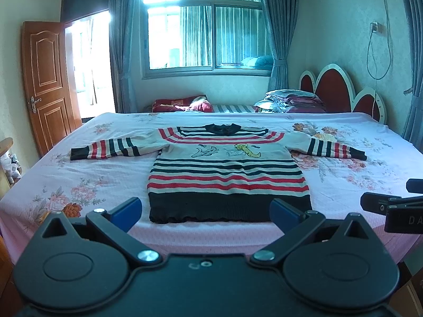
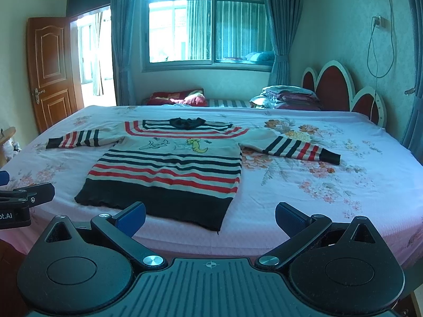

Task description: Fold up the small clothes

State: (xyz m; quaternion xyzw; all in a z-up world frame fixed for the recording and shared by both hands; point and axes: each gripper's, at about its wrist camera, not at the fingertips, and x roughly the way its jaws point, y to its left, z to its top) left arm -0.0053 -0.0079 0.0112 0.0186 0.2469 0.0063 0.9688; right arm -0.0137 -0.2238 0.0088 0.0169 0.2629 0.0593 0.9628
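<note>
Left wrist: our left gripper point(image 1: 205, 212) has its fingers spread wide, empty, the knit striped sweater point(image 1: 224, 174) flat on the floral bed point(image 1: 79, 185) right ahead. Right wrist: right gripper point(image 2: 210, 218) gapes too, sweater ahead-left.

- A floral pink sheet point(image 1: 105, 174) is covering the bed
- Folded bedding point(image 1: 290, 100) is lying by the red headboard point(image 1: 330, 87)
- A wooden door point(image 1: 47, 84) is standing open
- Blue curtains point(image 1: 275, 26) are framing the window point(image 1: 208, 23)
</note>
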